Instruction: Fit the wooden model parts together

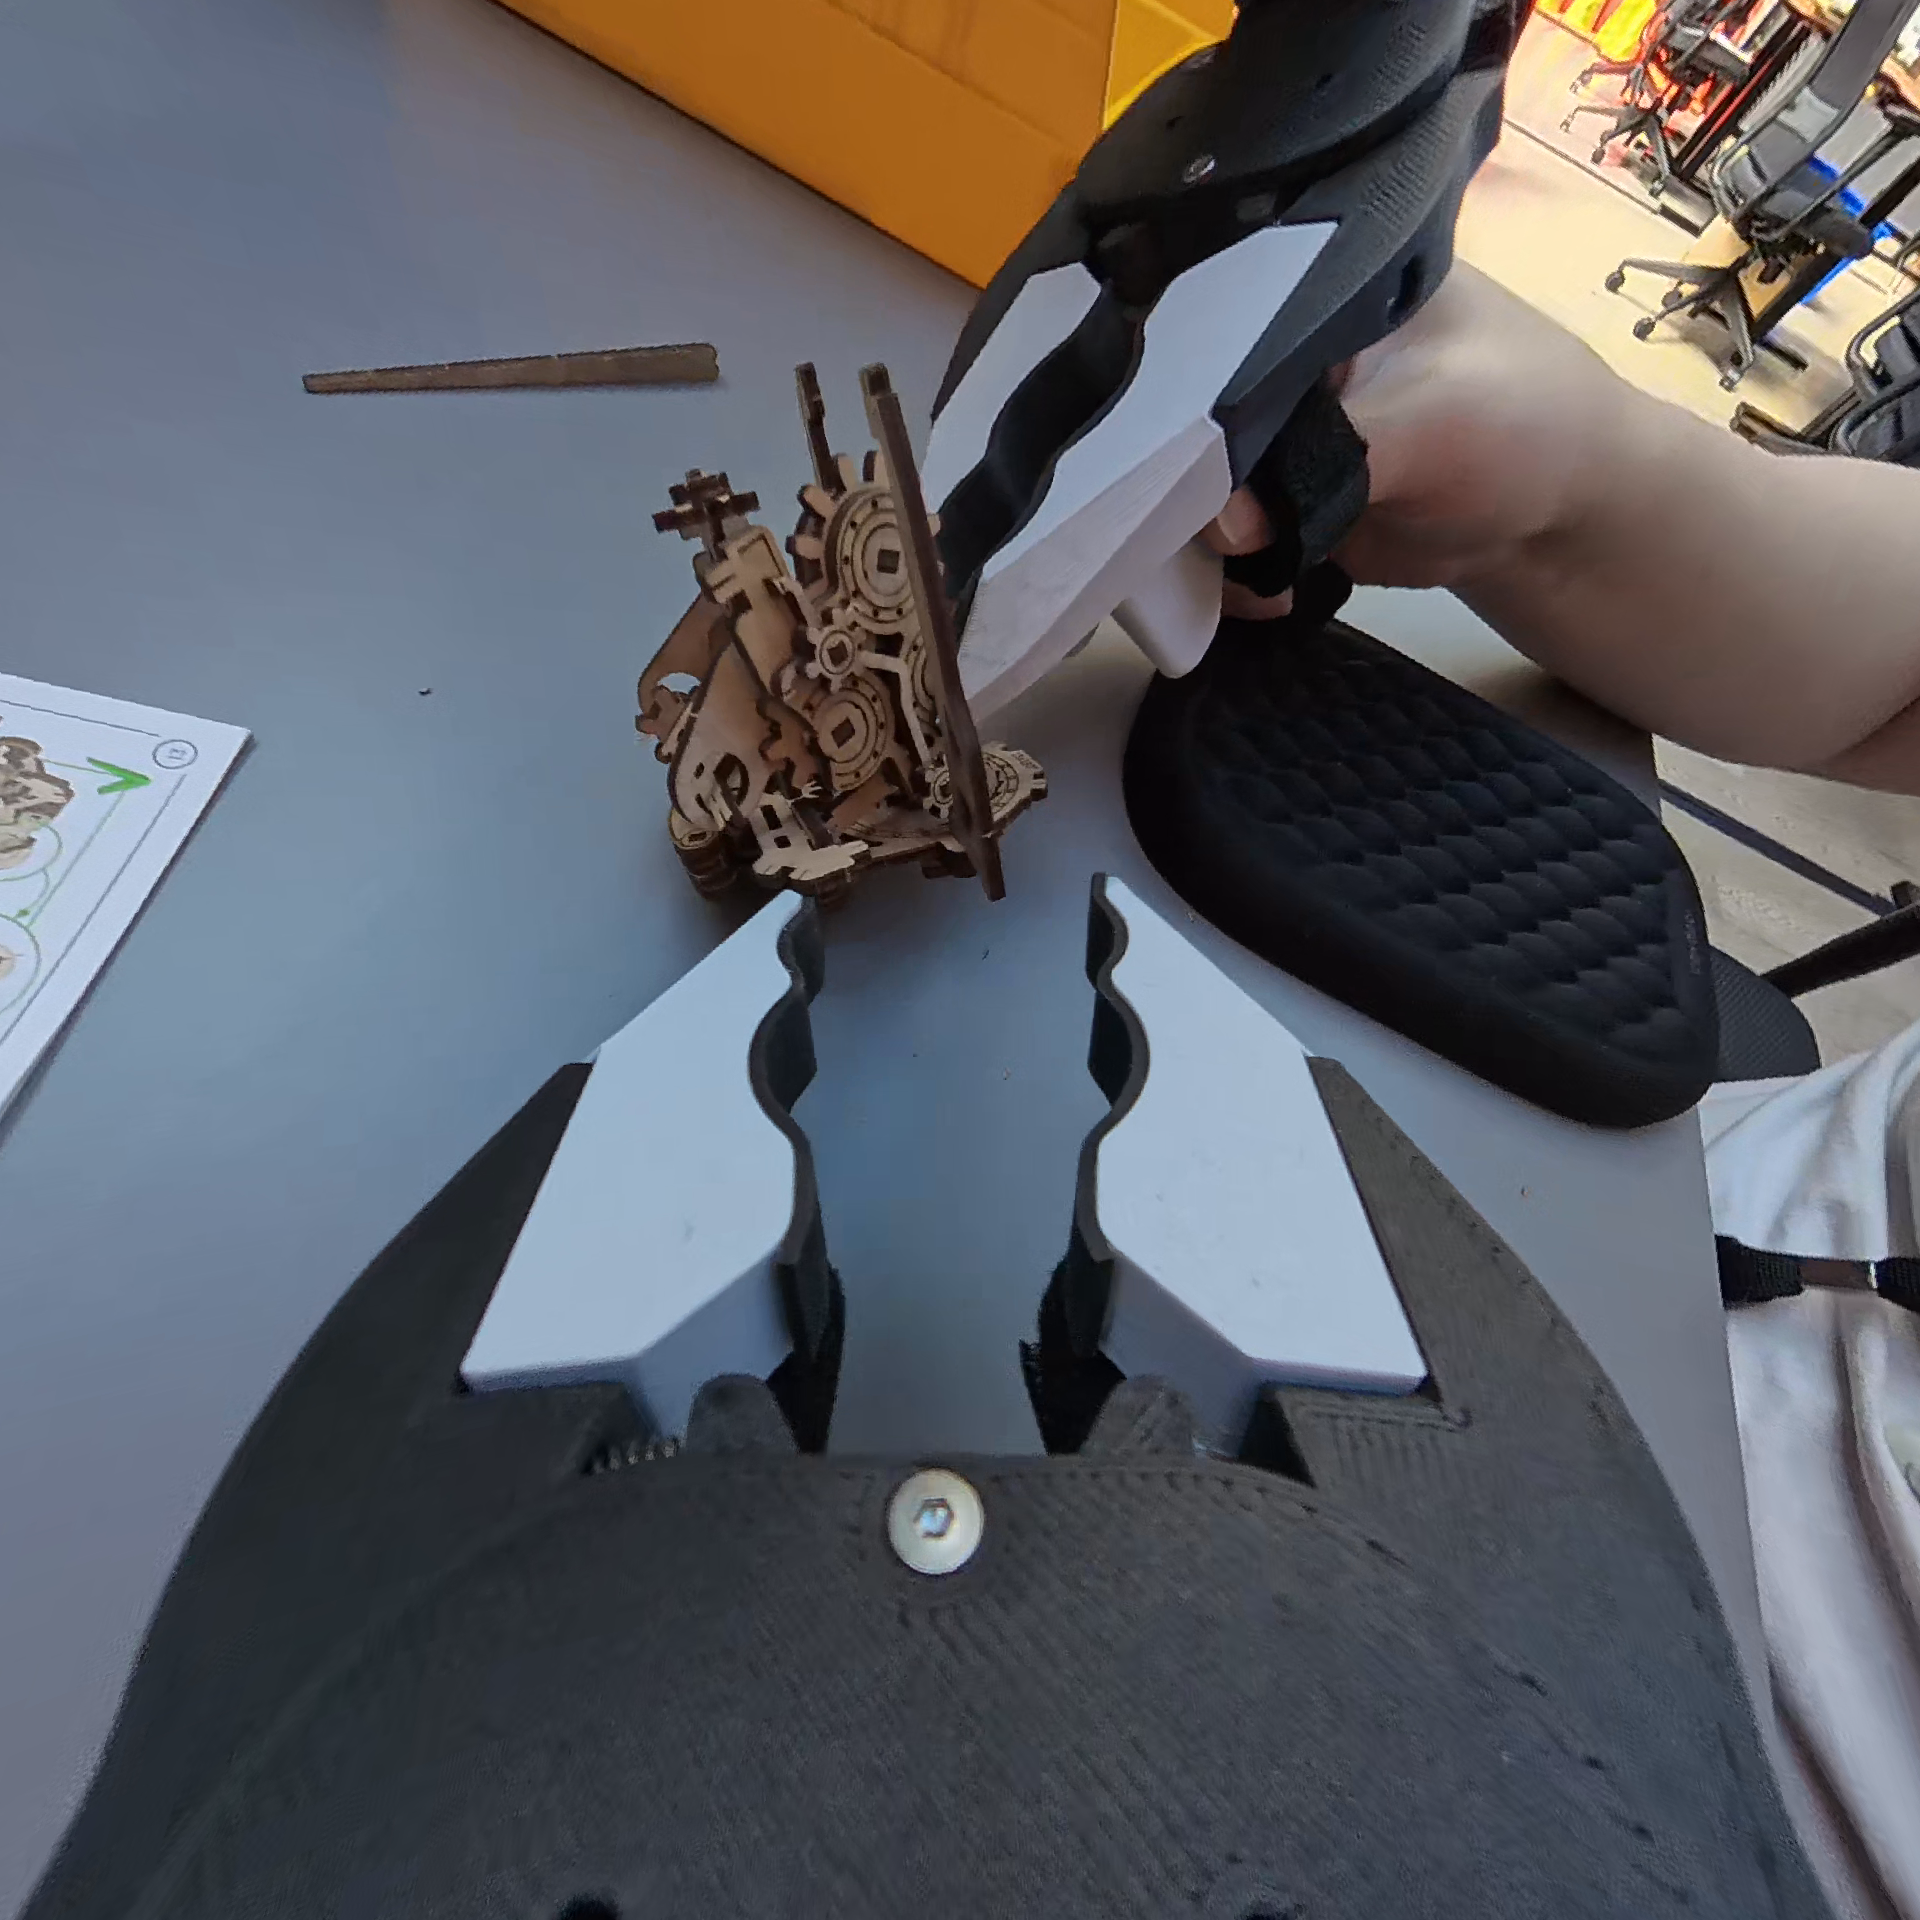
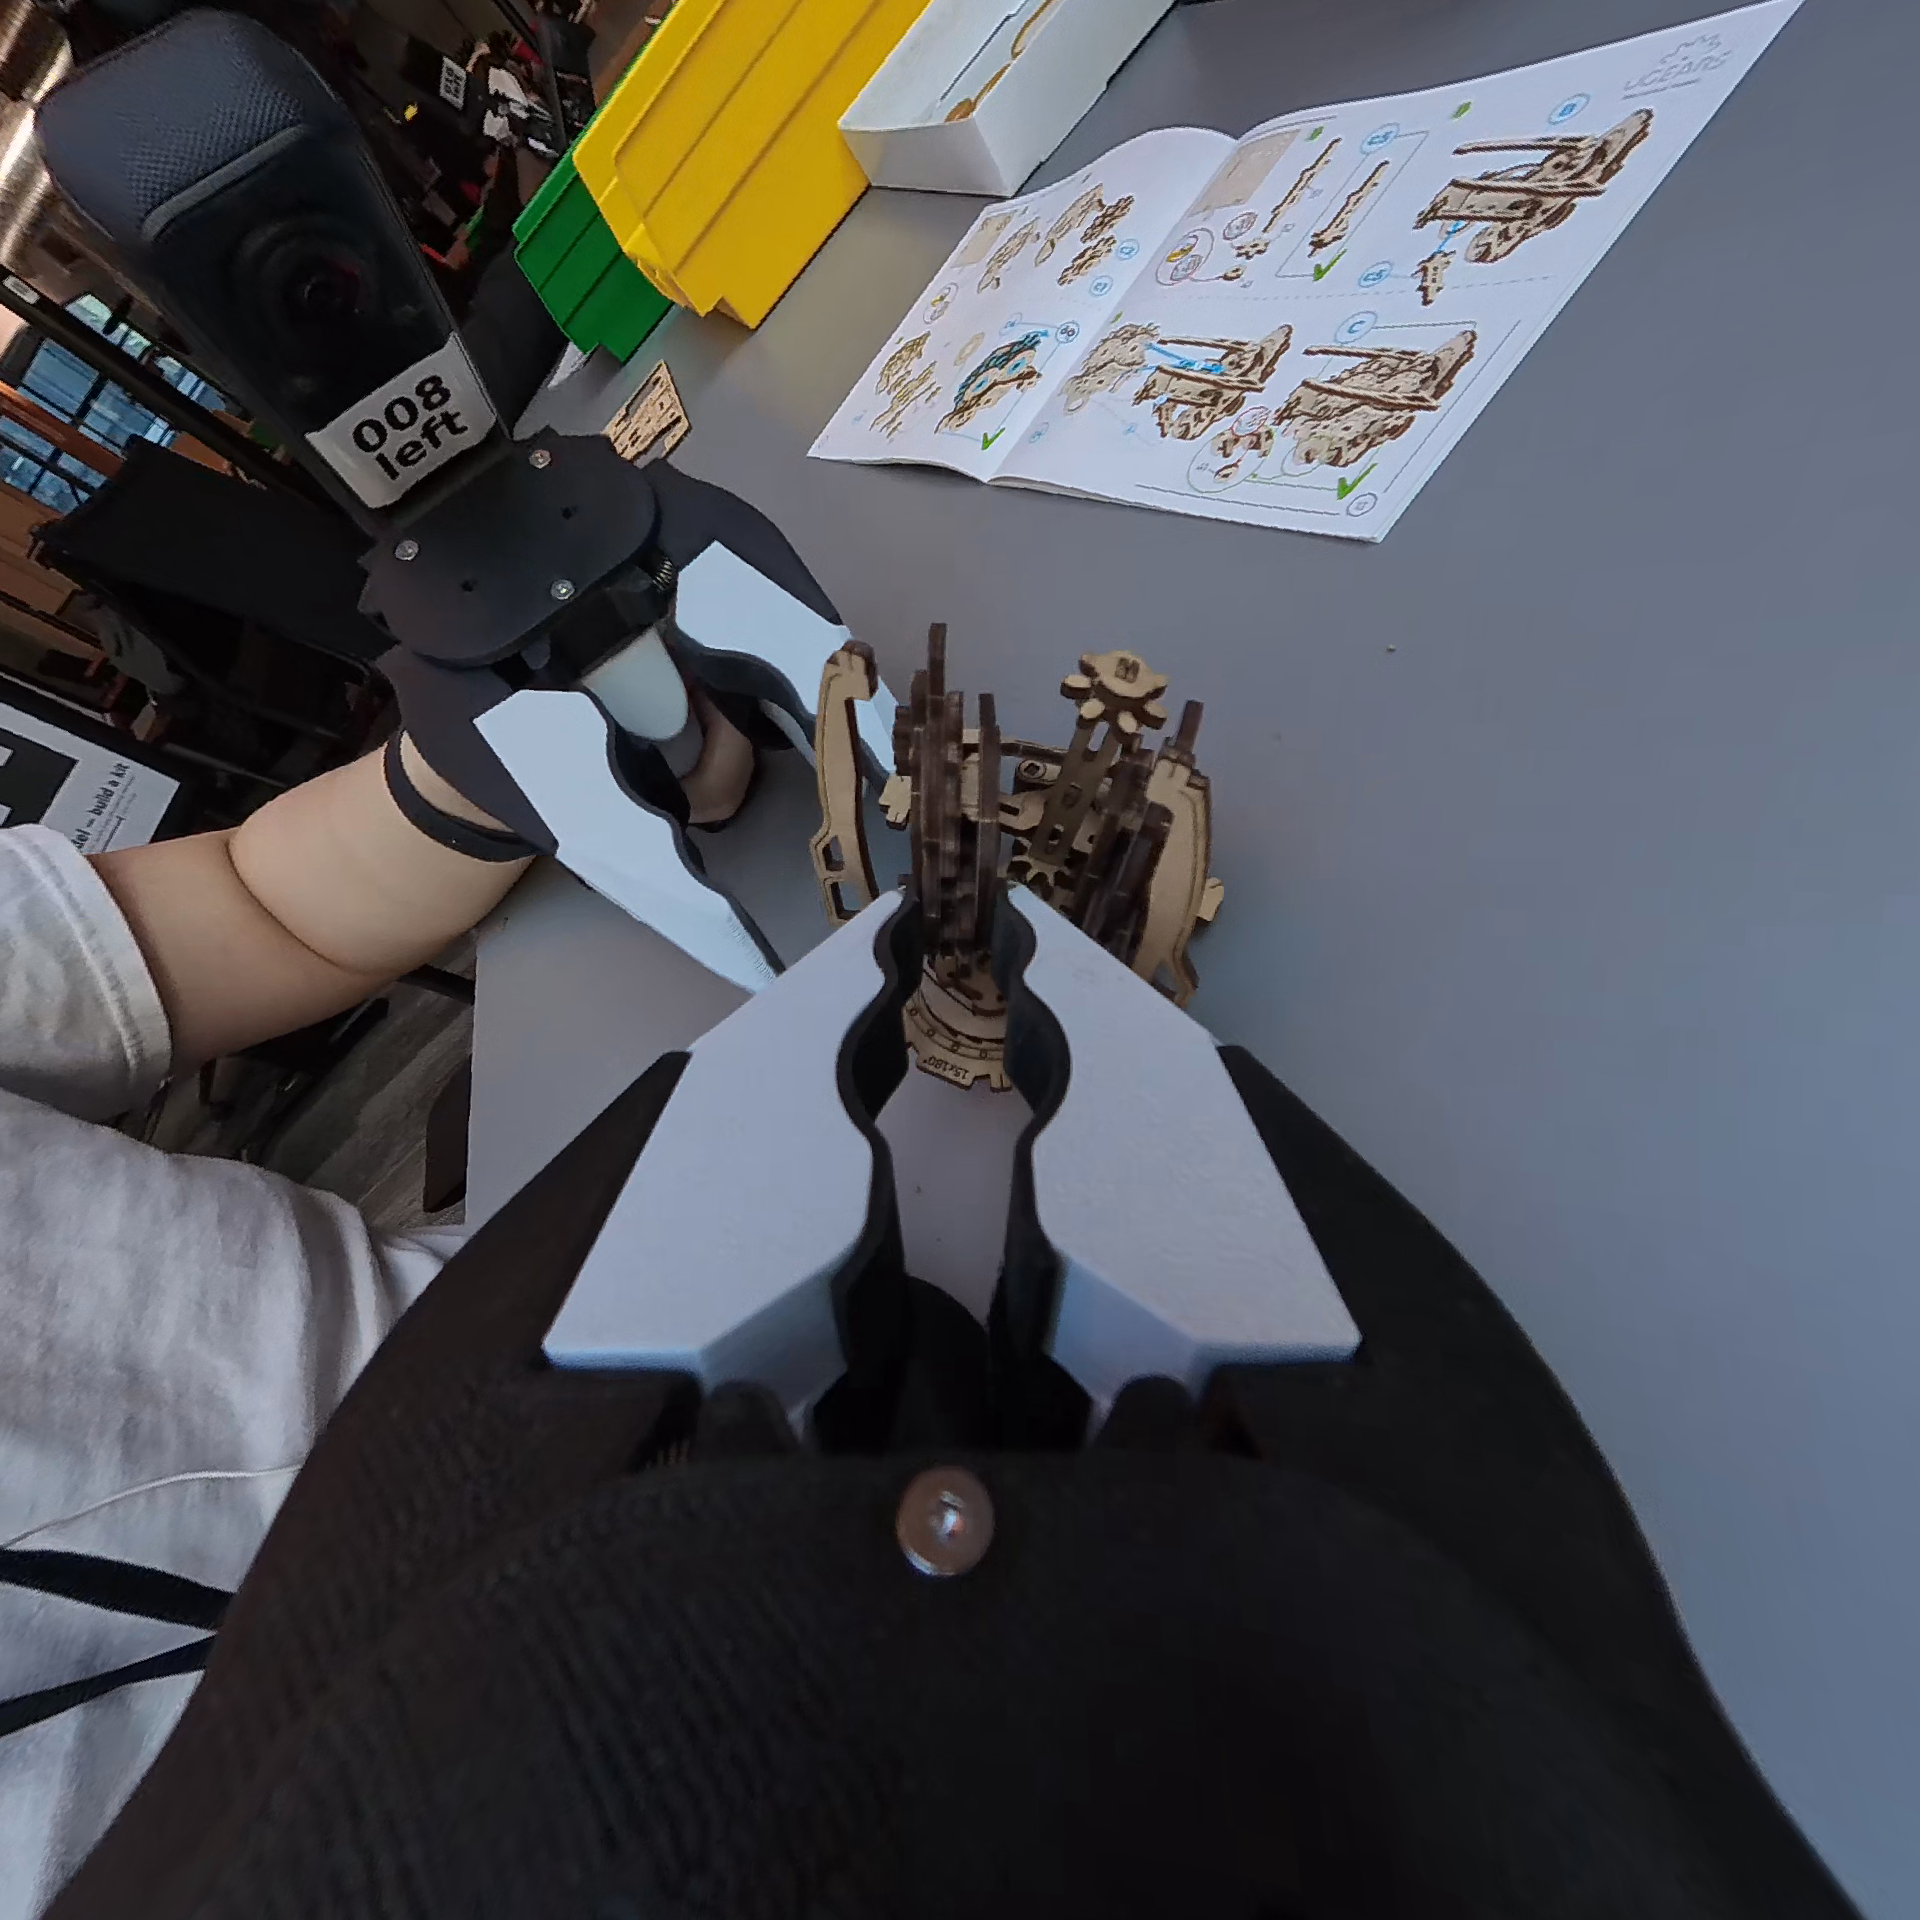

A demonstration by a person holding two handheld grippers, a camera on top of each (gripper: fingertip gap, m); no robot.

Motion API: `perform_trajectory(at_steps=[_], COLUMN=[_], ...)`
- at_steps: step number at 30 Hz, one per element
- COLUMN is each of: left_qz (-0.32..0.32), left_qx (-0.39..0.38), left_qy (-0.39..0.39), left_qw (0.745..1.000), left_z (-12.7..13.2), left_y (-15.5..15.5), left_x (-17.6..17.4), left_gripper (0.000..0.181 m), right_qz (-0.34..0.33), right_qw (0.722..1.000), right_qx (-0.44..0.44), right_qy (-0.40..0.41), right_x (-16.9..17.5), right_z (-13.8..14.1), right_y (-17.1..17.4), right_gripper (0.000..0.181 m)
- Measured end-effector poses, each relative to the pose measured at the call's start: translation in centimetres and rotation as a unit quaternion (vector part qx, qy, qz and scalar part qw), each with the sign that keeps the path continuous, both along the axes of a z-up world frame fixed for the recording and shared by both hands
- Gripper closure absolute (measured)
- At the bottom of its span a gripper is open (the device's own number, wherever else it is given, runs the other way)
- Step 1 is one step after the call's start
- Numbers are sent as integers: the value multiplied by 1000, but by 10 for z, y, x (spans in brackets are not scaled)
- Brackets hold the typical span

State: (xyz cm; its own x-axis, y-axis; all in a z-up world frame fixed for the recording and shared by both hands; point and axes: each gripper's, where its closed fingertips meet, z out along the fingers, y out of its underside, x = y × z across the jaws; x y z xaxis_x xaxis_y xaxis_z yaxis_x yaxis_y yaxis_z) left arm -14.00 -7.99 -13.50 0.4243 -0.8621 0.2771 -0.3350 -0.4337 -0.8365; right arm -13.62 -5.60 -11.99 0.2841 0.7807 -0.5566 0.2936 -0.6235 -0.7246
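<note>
The wooden model [image 1: 831, 686] stands on the grey bench [image 1: 364, 540], right gripper [image 2: 956, 914] clamped on its gear side, hiding that part. Left gripper [image 1: 945, 914] gapes empty just beside it; a wooden stick [image 1: 509, 369] and instruction booklet [image 2: 1247, 301] lie beyond.

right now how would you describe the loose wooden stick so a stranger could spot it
Start at the grey table and find the yellow box at its far edge. In front of it, left of the wooden model, lies the stick. It is the only wooden piece lying flat and alone: long, dark and tapered.
</note>
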Motion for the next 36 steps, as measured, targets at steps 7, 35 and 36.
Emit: perform_trajectory(at_steps=[7,35,36], left_qz=[103,184,185], left_qx=[1,71,71], left_qy=[-8,65,66], left_qw=[995,978,978], left_z=[2,-2,-2], left_y=[13,27,27], left_x=[5,9,9], left_gripper=[137,136,136], right_qz=[-36,-114,-117], right_qw=[998,992,992], right_qx=[41,44,47], right_qy=[-17,-27,-28], right_x=[2,5,5], right_z=[0,1,1], right_y=[5,14,14], right_gripper=[170,170,170])
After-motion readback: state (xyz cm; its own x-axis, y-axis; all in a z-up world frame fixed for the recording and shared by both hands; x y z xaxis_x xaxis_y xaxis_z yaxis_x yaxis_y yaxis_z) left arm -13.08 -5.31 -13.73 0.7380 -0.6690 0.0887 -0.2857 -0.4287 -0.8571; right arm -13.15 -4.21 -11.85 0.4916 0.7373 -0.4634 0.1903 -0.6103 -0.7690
